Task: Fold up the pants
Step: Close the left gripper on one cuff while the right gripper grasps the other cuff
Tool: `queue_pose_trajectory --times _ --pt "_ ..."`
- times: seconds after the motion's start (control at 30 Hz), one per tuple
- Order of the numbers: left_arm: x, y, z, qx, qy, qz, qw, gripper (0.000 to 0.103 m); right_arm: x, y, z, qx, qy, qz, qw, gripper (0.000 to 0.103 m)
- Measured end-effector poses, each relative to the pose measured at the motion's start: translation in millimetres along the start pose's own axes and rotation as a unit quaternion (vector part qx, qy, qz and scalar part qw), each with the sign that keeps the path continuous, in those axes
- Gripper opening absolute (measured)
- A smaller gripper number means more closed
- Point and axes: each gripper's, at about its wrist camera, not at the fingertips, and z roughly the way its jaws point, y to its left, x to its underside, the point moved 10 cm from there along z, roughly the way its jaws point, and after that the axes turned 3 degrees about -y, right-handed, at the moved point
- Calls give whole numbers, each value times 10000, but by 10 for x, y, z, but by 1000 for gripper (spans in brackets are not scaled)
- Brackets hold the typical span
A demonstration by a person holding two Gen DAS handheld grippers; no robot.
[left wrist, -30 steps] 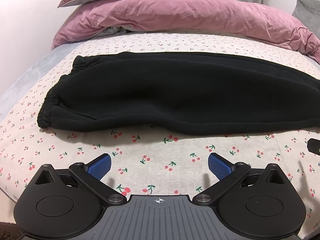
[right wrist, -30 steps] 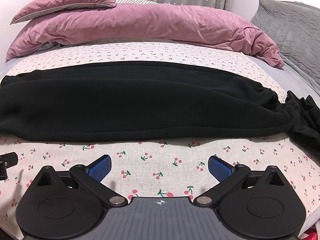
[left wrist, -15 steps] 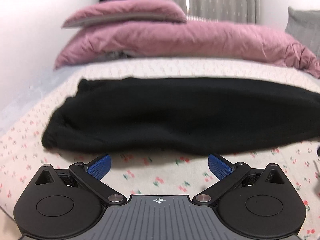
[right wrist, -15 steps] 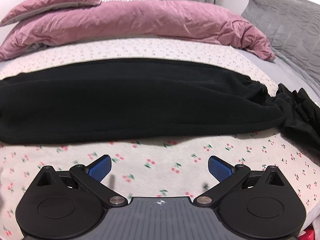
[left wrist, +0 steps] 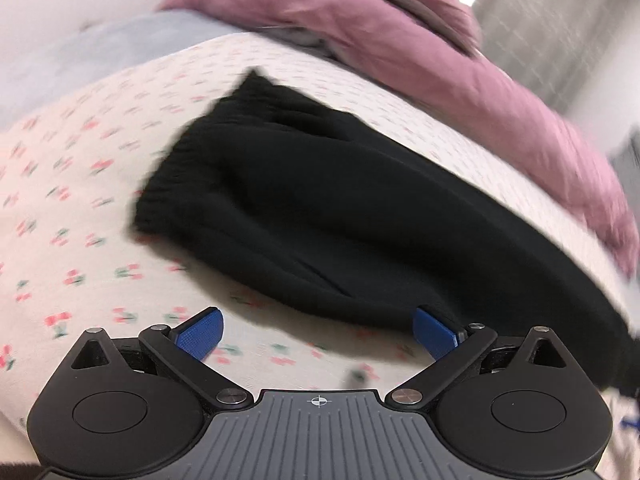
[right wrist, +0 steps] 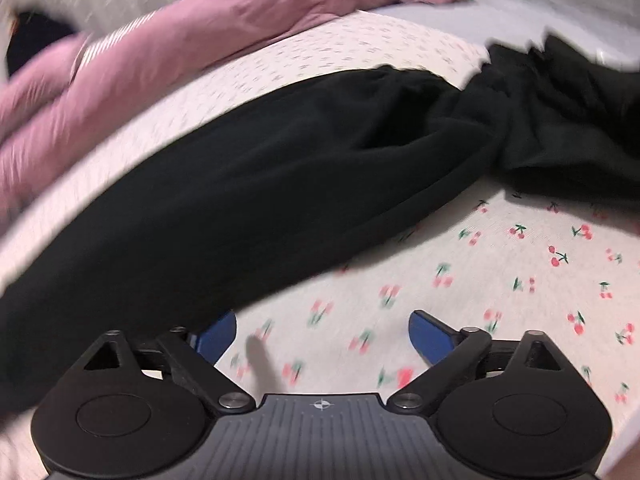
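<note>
Pants [left wrist: 320, 216] lie lengthwise across cherry-print sheet [left wrist: 80, 200], just ahead of me. My left gripper [left wrist: 316, 332] and right gripper [right wrist: 322, 332]: jaws spread, empty. Fabric looks soft, limp, thick; pinch gathered ends.

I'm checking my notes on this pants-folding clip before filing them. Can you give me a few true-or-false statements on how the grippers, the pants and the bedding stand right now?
1. Both grippers are open. True: the left gripper and the right gripper each show their blue pads spread apart.
2. The left gripper already clamps the black pants. False: nothing sits between its pads.
3. The pants lie on a cherry-print sheet. True.
4. The duvet behind the pants is green. False: it is pink.
5. The pants are folded into a small square. False: they lie stretched out lengthwise.
</note>
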Motion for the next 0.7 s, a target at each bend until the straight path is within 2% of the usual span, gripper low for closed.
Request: queue_pose_trajectory --times 0.1,0.2,0.3,0.33,0.37,0.47,0.53,0.6,0.63,0.7 --pt "-96 269 9 342 -109 -794 9962 95 -241 -212 32 -11 -284 444 9986 74" --pt "-170 439 49 535 -340 -1324 9892 88 -356 -400 44 -148 -513 1112 9924 70" --pt "-228 484 113 563 -529 -1509 9855 73 -434 -533 78 -367 -689 1532 9851 64" --pt "-235 479 140 527 -563 -1510 9855 58 -454 -557 91 -360 -771 1594 9835 58" --pt "-250 475 179 545 -561 -1508 9855 39 -469 -563 93 -315 -853 1651 9821 55" --pt "-221 537 279 651 -467 -1838 9797 12 -515 -644 95 -312 -1117 1921 9745 50" --pt "-221 575 276 678 -416 -1899 9786 6 -547 -682 109 -271 -1280 2033 9703 44" --pt "-252 586 253 689 -401 -1919 9782 4 -621 -765 127 -261 -1397 2027 9689 26" --pt "-273 595 232 693 -416 -1885 9787 4 -629 -783 122 -240 -1406 1970 9700 9" --pt "-317 629 142 654 -475 -1784 9806 3 -637 -774 25 -182 -1419 1864 9720 7"
